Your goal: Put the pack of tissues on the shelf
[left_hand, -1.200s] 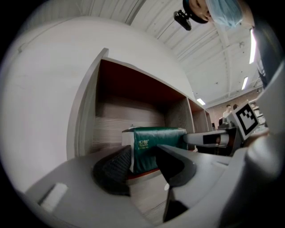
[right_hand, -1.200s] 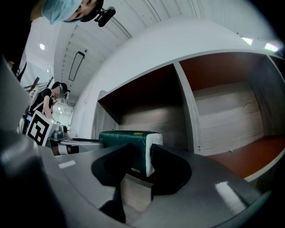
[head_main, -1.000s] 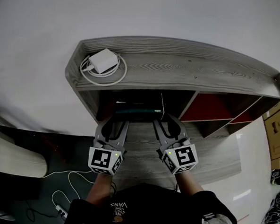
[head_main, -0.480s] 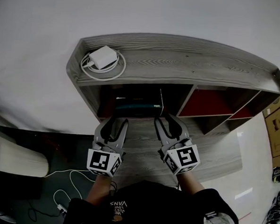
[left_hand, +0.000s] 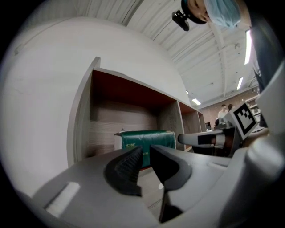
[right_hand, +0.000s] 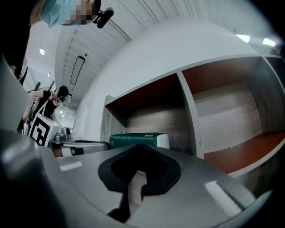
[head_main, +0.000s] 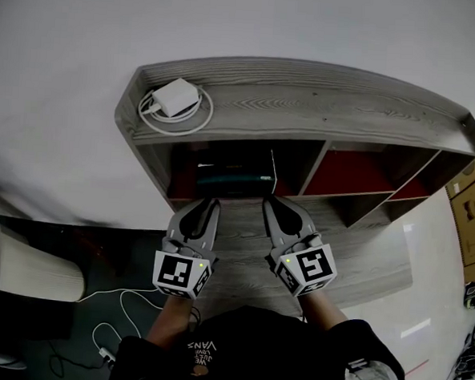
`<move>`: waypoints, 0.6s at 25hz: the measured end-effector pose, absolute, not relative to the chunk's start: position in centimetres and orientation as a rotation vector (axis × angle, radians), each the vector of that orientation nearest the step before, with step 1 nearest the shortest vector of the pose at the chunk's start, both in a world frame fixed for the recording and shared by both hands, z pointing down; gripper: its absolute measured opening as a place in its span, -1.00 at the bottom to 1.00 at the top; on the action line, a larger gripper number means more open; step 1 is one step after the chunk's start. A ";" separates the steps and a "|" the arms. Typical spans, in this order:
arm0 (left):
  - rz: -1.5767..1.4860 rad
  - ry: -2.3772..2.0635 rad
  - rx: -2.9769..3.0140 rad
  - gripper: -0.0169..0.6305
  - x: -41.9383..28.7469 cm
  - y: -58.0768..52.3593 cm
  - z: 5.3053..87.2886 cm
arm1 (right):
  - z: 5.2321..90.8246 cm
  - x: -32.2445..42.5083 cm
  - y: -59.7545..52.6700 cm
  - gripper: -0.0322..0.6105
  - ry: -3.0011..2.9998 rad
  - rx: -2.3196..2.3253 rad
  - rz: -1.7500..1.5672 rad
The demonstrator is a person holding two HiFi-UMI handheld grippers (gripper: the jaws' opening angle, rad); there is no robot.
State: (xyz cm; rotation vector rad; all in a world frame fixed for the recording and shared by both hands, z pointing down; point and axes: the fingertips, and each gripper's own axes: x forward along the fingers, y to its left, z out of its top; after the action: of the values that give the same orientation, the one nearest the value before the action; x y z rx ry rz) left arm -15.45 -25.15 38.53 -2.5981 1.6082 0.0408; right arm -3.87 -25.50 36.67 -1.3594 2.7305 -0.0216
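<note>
Green pack of tissues (head_main: 234,179), label unreadable, in left compartment of shelf (head_main: 323,110) at frame centre, white charger (head_main: 176,99) on top upper left, left gripper (head_main: 202,211) jaws closing, empty, right gripper (head_main: 275,211) closed, empty.

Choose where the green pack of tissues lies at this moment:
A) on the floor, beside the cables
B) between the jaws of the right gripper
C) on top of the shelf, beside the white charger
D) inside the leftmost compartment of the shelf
D: the pack of tissues rests inside the leftmost compartment of the shelf, under its top board.
</note>
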 end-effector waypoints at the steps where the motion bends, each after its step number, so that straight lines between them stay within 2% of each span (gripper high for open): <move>1: 0.038 1.607 -2.598 -0.64 -15.4 -25.3 38.5 | 36.7 -4.0 -25.6 -0.89 2.737 -1.362 -0.021; 5: 0.017 1.610 -2.615 -0.78 -15.3 -26.1 38.7 | 37.0 -4.3 -26.1 -0.89 2.746 -1.362 -0.023; 15: 0.010 1.604 -2.649 -0.78 -15.4 -27.5 38.7 | 36.7 -4.4 -27.9 -0.89 2.725 -1.379 0.006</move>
State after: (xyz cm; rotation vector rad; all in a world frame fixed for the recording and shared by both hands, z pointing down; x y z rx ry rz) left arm -15.42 -27.49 38.75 -2.6486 1.6036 0.0103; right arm -4.39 -27.93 36.72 -1.3793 2.7252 0.0059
